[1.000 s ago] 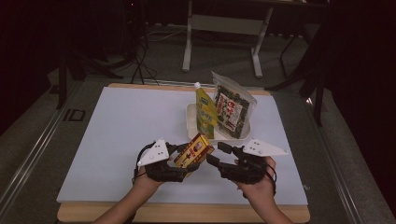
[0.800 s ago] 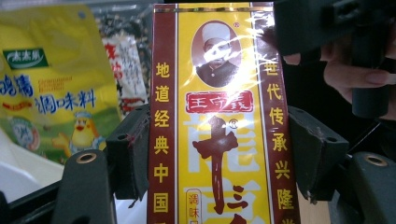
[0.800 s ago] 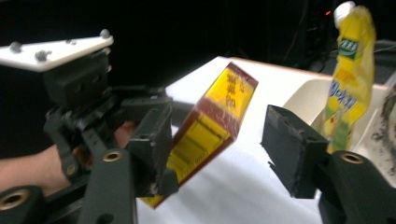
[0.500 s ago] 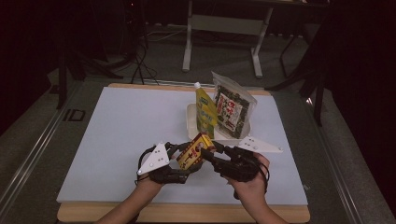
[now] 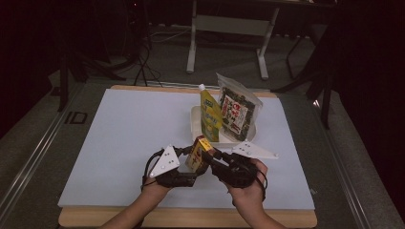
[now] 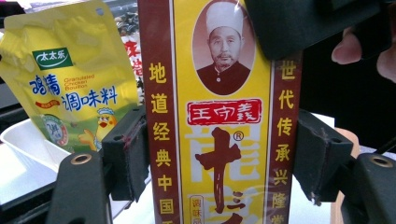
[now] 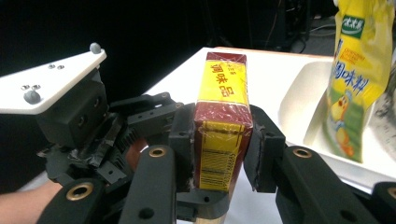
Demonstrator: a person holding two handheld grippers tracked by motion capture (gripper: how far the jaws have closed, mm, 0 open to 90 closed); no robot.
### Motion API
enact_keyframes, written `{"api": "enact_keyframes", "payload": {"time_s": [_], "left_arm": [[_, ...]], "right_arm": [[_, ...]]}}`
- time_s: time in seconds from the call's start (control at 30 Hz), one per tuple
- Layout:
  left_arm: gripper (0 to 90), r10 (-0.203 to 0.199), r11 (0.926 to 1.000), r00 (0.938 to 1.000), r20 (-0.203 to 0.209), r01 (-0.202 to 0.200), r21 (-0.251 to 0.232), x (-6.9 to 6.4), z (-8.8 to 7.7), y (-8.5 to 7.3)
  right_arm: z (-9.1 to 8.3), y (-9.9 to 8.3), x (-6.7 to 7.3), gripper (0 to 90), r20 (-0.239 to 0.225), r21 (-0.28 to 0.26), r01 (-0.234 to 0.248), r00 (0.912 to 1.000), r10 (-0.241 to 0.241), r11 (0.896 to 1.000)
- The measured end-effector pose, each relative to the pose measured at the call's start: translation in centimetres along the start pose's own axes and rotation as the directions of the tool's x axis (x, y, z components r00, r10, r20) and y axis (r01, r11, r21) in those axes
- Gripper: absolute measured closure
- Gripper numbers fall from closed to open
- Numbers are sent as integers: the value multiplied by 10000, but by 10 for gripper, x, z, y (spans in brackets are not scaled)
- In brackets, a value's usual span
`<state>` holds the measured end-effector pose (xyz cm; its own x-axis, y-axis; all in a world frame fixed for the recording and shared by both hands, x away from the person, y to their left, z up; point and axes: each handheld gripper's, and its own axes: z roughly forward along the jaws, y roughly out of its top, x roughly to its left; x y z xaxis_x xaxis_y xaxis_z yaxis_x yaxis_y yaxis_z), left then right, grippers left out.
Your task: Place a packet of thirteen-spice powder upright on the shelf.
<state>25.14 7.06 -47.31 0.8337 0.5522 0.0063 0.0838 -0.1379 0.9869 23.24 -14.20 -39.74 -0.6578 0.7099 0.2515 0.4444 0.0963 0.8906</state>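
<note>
Two grippers on one spice box (image 5: 197, 153), held above the near edge of the table (image 5: 119, 143).

Left gripper (image 6: 219, 158) clamps the box across its narrow sides, front label facing its camera. Right gripper (image 7: 219, 140) has come in from the side over the last second, and its jaws have just been closing around the box's top end; its pads (image 7: 183, 140) now sit against both faces, so both tools seem to grip it. Likely a handover to the right hand; the left has yet to let go. Beyond, yellow bouillon pouch (image 5: 210, 114) and seaweed packet (image 5: 237, 112) stand in the white tray (image 5: 197, 125).
</note>
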Motion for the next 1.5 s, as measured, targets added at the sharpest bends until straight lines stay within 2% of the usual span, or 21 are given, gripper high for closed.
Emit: {"api": "enact_keyframes", "payload": {"time_s": [0.1,0.13,0.2,0.27,0.4,0.53,0.63,0.83,0.87,0.97,1.1,1.23,1.37,1.43,1.5], "left_arm": [[252,-271,9996,9996,-63,271,80,2,0,3],[232,-363,9993,9993,-63,363,114,2,-1,4],[174,-499,9985,9982,-343,507,222,4,-1,5],[156,-676,9973,9971,-351,685,258,6,-3,5],[132,-965,9944,9939,-531,986,376,10,-6,4],[65,-1275,9890,9902,-576,1313,676,14,-10,3],[54,-1369,9865,9885,-648,1420,820,16,-13,1],[21,-1502,9834,9856,-780,1571,913,19,-21,-2],[20,-1660,9793,9821,-896,1748,1025,21,-26,-3],[14,-1741,9754,9791,-1054,1862,1178,23,-32,-6],[0,-1990,9651,9690,-1464,2197,1425,26,-43,-14],[0,-2354,9537,9562,-1742,2618,1483,30,-56,-25],[0,-2810,9376,9383,-2016,3132,1511,35,-68,-34],[0,-3034,9285,9289,-2125,3383,1531,36,-74,-38],[0,-2997,9294,9275,-2234,3368,1512,36,-77,-41]], "right_arm": [[1,2,2,679,165,-25,167,9997,-166,9999],[2,2,1,679,177,-68,88,9998,-87,9999],[3,4,-1,679,327,-102,91,9994,-88,9999],[3,6,-2,679,407,-171,129,9991,-122,9998],[3,10,-4,679,701,-383,302,9972,-274,9988],[5,17,-5,679,908,-521,457,9950,-408,9976],[7,23,-3,678,1176,-652,714,9910,-634,9953],[12,30,-3,679,1455,-835,880,9865,-753,9926],[15,33,-3,678,1584,-886,933,9842,-785,9917],[20,36,-3,679,1757,-942,957,9813,-781,9909],[27,41,-4,678,1930,-1034,1044,9777,-830,9891],[35,47,-4,678,2229,-1120,1267,9698,-994,9856],[42,53,-6,678,2437,-1194,1346,9644,-1024,9837],[47,54,-7,679,2627,-1181,1484,9582,-1133,9819],[52,55,-9,678,2736,-1207,1467,9556,-1092,9818]]}}
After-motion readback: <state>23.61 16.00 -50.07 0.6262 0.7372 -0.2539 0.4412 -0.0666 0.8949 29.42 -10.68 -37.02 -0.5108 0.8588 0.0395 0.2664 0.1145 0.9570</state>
